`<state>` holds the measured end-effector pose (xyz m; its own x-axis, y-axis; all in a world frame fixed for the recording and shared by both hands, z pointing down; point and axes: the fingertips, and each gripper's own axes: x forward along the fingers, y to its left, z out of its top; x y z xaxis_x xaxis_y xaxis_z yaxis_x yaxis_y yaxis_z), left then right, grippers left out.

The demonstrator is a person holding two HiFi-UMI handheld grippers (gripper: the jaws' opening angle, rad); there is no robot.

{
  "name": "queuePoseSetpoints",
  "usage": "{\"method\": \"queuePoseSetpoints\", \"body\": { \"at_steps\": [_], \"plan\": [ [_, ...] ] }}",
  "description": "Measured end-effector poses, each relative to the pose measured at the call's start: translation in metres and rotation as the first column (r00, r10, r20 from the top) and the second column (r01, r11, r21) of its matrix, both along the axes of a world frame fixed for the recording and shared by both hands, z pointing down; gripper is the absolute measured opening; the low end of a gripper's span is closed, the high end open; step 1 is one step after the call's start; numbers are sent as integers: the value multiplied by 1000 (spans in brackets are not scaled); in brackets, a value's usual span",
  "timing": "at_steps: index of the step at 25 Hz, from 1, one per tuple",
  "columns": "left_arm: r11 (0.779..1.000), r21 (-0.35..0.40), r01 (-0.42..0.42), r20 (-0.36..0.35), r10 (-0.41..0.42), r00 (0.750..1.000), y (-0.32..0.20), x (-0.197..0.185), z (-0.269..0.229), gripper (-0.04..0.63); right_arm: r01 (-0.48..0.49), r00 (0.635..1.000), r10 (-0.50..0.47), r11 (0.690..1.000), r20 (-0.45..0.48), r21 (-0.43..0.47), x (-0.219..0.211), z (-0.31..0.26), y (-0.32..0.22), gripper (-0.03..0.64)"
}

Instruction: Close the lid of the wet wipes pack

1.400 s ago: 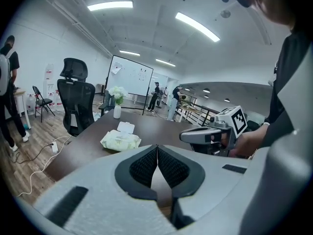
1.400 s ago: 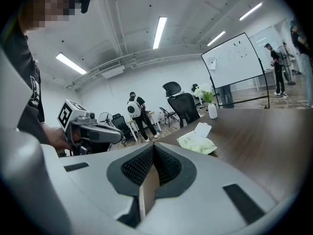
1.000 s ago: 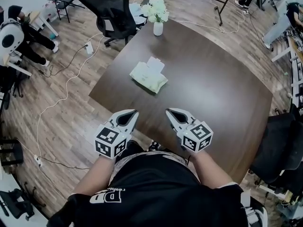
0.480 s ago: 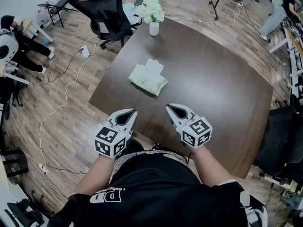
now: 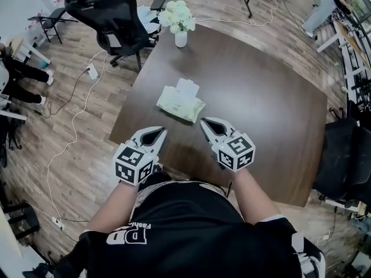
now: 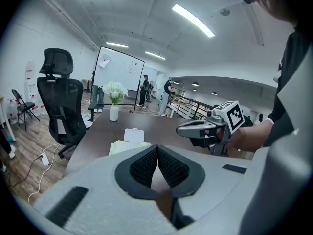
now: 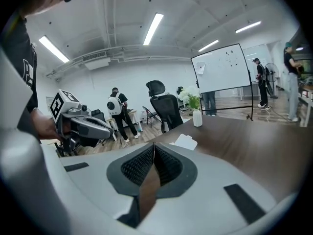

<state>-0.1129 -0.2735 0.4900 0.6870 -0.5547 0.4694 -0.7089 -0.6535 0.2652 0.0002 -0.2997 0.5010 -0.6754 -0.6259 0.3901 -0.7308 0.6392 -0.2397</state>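
Wet wipes pack [image 5: 181,104] whole in head view; right gripper view: lid [image 7: 186,142] only.

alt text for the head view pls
A pale green wet wipes pack lies on a dark wooden table with its white lid flipped open. Nearer the camera, a person's left gripper and right gripper, both shut and empty, point toward it without touching. A vase of white flowers stands at the far corner.

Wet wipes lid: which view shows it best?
Head view: the open lid and the whole wet wipes pack show from above, unobstructed. Left gripper view shows the lid, but the pack is partly hidden. Right gripper view shows only the lid's white flap.
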Motion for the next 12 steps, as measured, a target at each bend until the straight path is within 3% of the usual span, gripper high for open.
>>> {"method": "queuePoseSetpoints", "body": {
  "at_steps": [12],
  "plan": [
    [999,-16,-42,-42,41,998,-26,-29,10,20,-50,988,52,999,-146,19,-18,19,-62,11]
  ]
}}
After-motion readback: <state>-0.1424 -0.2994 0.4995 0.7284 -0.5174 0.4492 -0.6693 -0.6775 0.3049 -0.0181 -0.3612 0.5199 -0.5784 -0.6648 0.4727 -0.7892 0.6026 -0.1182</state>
